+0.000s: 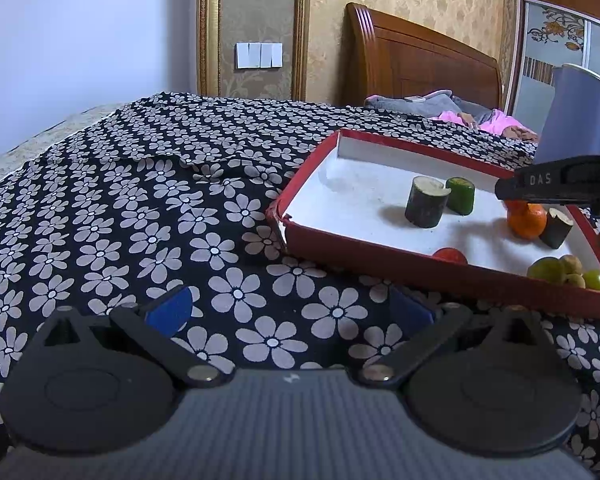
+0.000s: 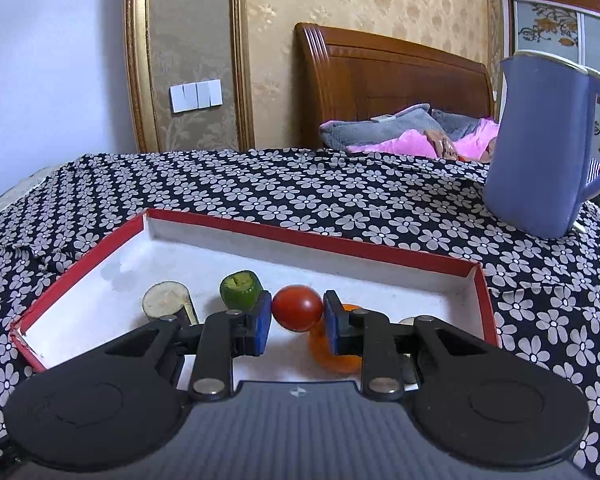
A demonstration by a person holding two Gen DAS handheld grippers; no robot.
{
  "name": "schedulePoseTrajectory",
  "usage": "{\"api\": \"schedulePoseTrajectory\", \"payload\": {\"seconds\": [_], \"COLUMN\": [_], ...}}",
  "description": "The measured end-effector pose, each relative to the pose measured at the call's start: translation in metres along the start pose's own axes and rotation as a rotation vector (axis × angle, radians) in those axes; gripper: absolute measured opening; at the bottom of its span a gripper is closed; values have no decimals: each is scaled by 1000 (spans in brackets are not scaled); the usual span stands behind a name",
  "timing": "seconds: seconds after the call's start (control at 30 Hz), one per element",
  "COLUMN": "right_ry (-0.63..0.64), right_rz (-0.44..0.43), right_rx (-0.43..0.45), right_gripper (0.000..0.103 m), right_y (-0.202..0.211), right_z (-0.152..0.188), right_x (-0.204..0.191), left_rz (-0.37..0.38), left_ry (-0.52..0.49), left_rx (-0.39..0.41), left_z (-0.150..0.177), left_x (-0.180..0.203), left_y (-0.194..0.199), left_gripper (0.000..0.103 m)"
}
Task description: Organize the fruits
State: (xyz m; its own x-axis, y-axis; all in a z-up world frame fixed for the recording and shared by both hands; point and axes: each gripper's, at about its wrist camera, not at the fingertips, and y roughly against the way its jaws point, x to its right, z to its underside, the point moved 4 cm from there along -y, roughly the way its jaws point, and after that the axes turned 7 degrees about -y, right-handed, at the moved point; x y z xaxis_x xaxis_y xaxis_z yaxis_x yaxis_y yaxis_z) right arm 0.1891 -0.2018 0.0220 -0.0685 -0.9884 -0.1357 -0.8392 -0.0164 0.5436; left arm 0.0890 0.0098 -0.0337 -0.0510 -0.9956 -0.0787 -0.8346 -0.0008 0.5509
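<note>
Red cardboard forms the outside of the tray [image 2: 300, 240], white inside, lying on the flowered cloth [image 1: 140, 200]. The right gripper [image 2: 296, 320] hangs over the tray's near side, its blue pads [image 2: 263, 320] closed on a tomato [image 2: 297, 307] held between the fingertips. An orange [image 2: 332, 354] lies just under and behind the tomato, partly hidden by the right finger. To the left stand a dark cylinder [image 2: 166, 299] with a pale cut top and a green piece [image 2: 240, 289] just beside the left pad. A blue jug [image 2: 540, 144] stands on the cloth, far right. The left gripper [image 1: 290, 314] hovers over bare cloth, left of the tray, jaws wide apart and holding nothing.
</note>
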Motion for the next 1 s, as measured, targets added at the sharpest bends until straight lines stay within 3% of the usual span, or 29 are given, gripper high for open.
{"api": "schedulePoseTrajectory", "payload": {"seconds": [0.1,0.37,0.43,0.47,1.0], "right_ry": [2,10,9,12,14], "right_rz": [14,-28,-43,-48,-122], "right_rx": [10,19,40,54,89], "right_gripper": [51,53,69,72,83], "right_y": [1,26,40,48,108], "right_z": [0,7,10,11,45], "right_x": [-1,-3,-4,-4,-5], "left_rz": [0,-5,-7,-9,-16], "left_ry": [0,4,4,4,-9], "left_rx": [0,-4,-6,-6,-15], "left_z": [0,1,1,1,1], "left_x": [0,-2,-2,-2,0], "left_y": [0,-1,-1,-1,-2], "left_gripper": [103,103,103,103,103]}}
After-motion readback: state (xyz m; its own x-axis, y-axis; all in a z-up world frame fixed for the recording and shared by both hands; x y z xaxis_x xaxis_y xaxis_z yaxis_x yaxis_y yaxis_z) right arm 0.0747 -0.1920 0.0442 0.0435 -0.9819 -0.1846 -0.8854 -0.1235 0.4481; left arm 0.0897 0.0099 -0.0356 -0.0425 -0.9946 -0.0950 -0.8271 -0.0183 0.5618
